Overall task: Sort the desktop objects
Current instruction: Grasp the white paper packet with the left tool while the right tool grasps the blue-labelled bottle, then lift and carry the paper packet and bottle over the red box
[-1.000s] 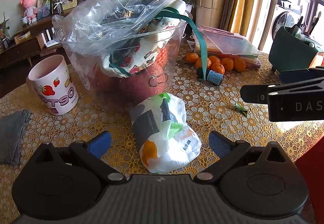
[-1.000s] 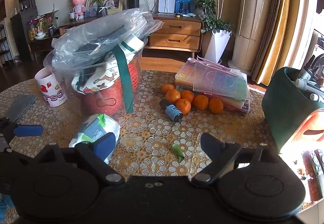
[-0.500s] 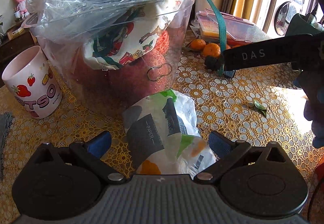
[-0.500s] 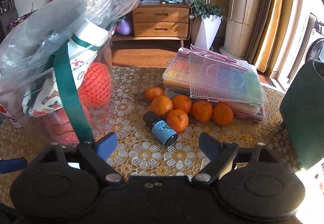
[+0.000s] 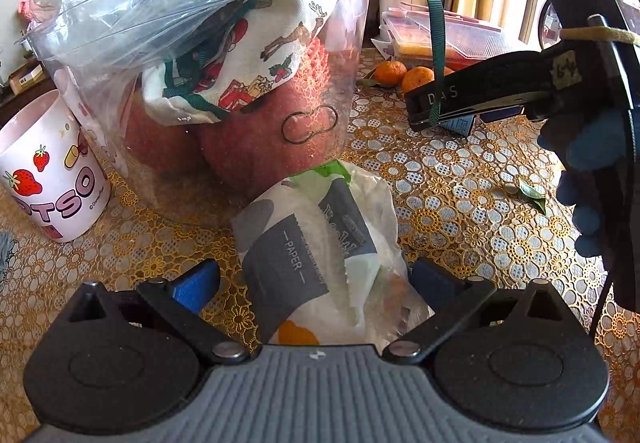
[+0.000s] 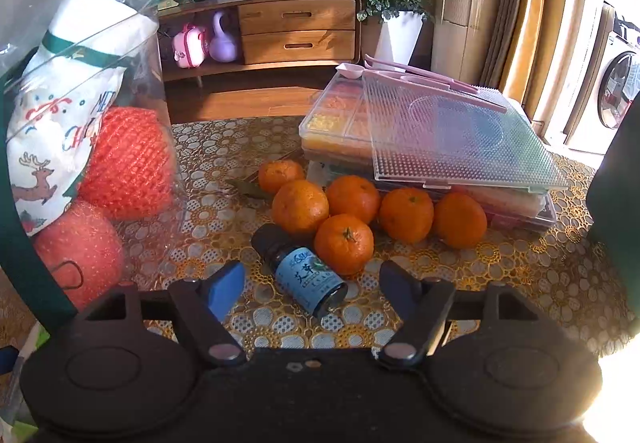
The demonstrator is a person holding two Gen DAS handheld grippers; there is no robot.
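Observation:
A crumpled paper pack (image 5: pixel 320 259) in a plastic wrapper lies on the table in front of a clear tub (image 5: pixel 224 83) stuffed with a plastic bag, printed cloth and red net balls. My left gripper (image 5: pixel 316 279) is open, its blue pads either side of the pack without pressing it. In the right wrist view a small dark bottle (image 6: pixel 304 275) with a blue label lies before several oranges (image 6: pixel 348 219). My right gripper (image 6: pixel 312 283) straddles the bottle; its jaws are closing and the pads stand apart from it.
A pink strawberry mug (image 5: pixel 48 179) stands left of the tub. Stacked clear bead boxes (image 6: pixel 432 147) sit behind the oranges. A dark green container (image 6: pixel 616 179) stands at the right edge. A green strap (image 5: pixel 436 27) hangs from the tub. A leaf (image 5: pixel 530 197) lies on the lace tablecloth (image 5: pixel 460 203).
Both grippers have dropped closer to the table. The right one swung right, from the paper pack over to the bottle, and its fingers narrowed. The left one closed in on the pack.

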